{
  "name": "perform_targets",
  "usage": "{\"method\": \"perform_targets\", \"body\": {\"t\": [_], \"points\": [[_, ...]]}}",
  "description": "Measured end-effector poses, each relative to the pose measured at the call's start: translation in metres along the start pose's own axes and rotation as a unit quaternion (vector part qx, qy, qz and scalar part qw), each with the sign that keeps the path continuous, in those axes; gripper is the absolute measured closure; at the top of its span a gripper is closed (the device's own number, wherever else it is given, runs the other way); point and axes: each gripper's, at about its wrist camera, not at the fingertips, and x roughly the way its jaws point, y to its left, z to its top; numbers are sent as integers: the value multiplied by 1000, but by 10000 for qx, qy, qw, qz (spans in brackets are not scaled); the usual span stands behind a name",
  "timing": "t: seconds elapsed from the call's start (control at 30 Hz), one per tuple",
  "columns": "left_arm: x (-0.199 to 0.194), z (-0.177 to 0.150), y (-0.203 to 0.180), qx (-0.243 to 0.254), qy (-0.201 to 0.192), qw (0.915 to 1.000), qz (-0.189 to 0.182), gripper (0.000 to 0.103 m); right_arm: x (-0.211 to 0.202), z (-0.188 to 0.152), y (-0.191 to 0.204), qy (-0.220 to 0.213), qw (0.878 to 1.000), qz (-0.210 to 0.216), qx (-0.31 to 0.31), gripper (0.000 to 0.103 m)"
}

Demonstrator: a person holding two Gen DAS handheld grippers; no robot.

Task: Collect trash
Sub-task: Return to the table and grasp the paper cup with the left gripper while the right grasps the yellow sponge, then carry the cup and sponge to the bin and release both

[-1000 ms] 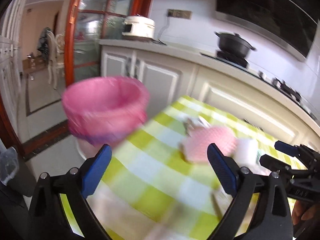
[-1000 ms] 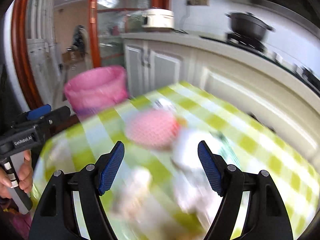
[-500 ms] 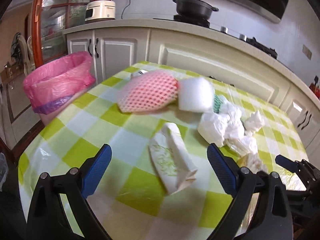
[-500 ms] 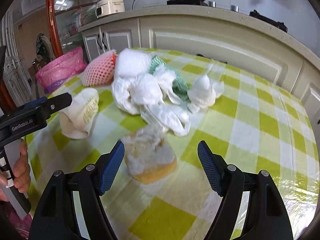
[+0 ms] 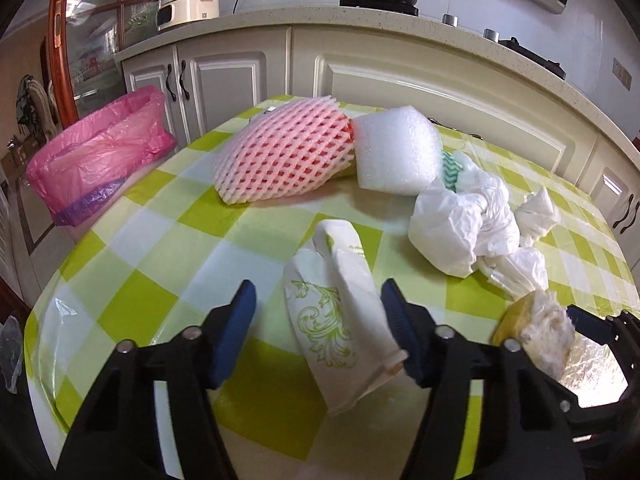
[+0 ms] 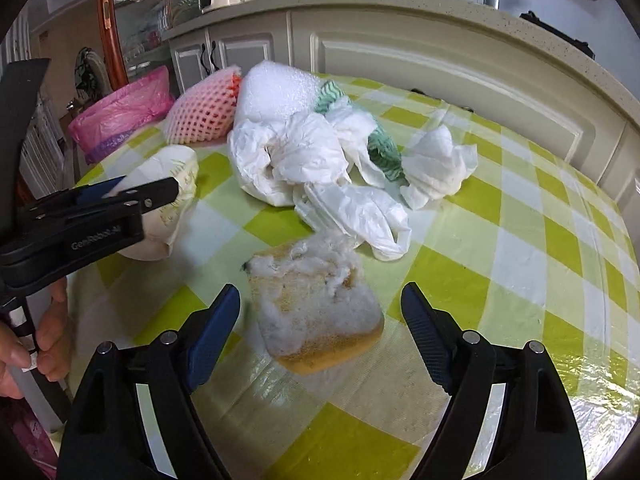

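Both spread wide and empty — left hand-held gripper (image 5: 318, 332) straddling the paper bag (image 5: 340, 320), right hand-held gripper (image 6: 320, 320) the sponge (image 6: 316, 316) — either floppy piece could slip a shallow pinch.

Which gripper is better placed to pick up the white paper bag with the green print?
Left. The left gripper, jaws open, already straddles the white paper bag with green print; the right gripper brackets the worn yellow sponge instead.

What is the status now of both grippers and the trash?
Left gripper open around white paper bag with green print. Right gripper open around worn yellow sponge. Nothing grasped. Pink-lined trash bin beyond table edge; path unobstructed.
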Motion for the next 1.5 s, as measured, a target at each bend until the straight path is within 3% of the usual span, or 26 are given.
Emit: {"method": "perform_targets", "body": {"t": [0.2, 0.37, 0.43, 1.0, 1.27, 1.5], "points": [[1, -4, 4, 103, 48, 9999, -124, 67, 0, -4, 1, 93, 9999, 38, -5, 44], [1, -4, 5, 166, -8, 9998, -91, 73, -3, -7, -2, 58, 9999, 90, 42, 49], [-2, -4, 6, 150, -50, 9999, -68, 80, -5, -8, -2, 36, 9999, 108, 56, 51], [-61, 13, 47, -35, -754, 9968, 247, 80, -24, 19, 13, -267, 9995, 157, -20, 53], [-82, 19, 89, -278, -879, 9945, 497, 80, -17, 55, 48, -411, 9975, 410, -401, 53], [-95, 26, 134, -540, -901, 9920, 706, 80, -2, 108, 99, -563, 9910, 826, -888, 53]]}}
